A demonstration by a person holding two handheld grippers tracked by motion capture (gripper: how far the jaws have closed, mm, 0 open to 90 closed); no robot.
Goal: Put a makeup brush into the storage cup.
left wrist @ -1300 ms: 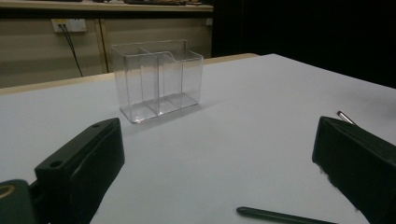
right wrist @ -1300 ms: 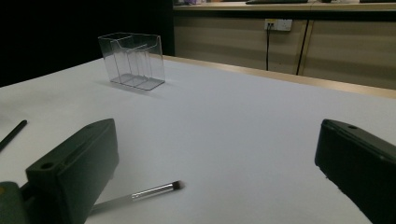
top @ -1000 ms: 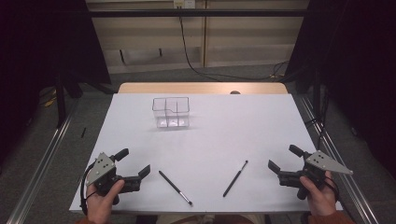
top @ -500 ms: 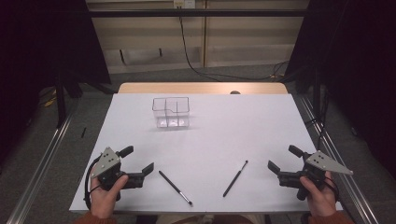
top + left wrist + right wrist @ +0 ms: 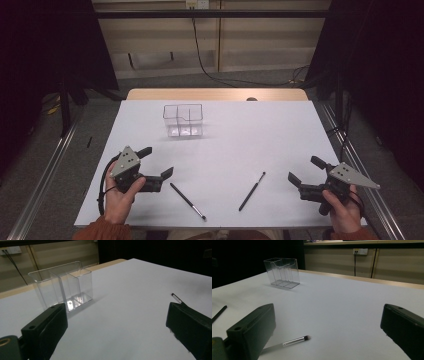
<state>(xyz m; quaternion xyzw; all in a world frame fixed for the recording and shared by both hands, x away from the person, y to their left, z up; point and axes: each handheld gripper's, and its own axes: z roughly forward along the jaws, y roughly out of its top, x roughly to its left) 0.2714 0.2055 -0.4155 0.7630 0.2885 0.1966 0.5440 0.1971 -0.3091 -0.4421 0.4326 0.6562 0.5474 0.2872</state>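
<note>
Lying flat on the white table top [image 5: 235,150]: both thin black make-up brushes [image 5: 187,201] [image 5: 252,191], well short of the empty clear plastic divided holder [image 5: 183,120] at the far side. Nothing picked up yet, by the look of it; left gripper [image 5: 156,166] and right gripper [image 5: 304,172] both spread wide, empty, each near its own brush.

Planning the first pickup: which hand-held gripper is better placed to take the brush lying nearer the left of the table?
Left. The left hand-held gripper, jaws open, sits right beside the upper end of the left brush. The right hand-held gripper, also open, is across the table, nearer the other brush.
</note>
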